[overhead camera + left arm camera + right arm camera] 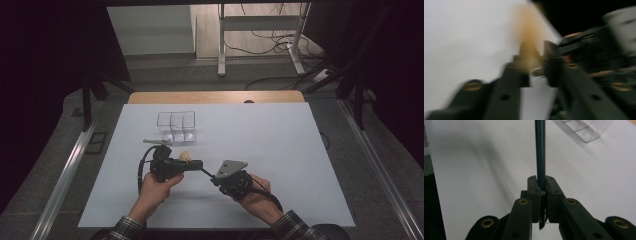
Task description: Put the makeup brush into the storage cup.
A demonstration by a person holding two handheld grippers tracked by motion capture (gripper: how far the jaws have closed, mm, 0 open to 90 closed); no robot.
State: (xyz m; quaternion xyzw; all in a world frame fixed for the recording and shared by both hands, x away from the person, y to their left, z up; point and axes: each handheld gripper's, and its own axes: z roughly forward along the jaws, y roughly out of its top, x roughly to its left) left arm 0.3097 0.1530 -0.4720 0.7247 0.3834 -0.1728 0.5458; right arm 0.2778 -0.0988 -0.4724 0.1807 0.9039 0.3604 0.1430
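Right jaws: clenched on a thin dark green rod (540,150), seen in the right gripper view rising straight up from between the pads.
Right gripper (216,176): held in the person's right hand (255,192) near the front of the counter, a grey three-cornered plate on top, its tip aimed left toward the other gripper.
Dark green rod: in the high view it runs as a short dark line from the right gripper's tip up and left to the left gripper's front end.
Left jaws: closed together in the left gripper view, which is blurred; whether the pads press on the rod cannot be told.
Left gripper (199,163): held in the left hand (155,187), lying roughly level above the counter and pointing right.
Small tan rounded object (185,156): just behind the left gripper's body; what it is cannot be told.
Clear plastic divided box (177,125): standing on the counter beyond the grippers, well apart from them.
Slim grey stick-shaped item (156,142): lying just left of the box's front.
Counter (280,150): white flat top with a wooden strip along the far edge.
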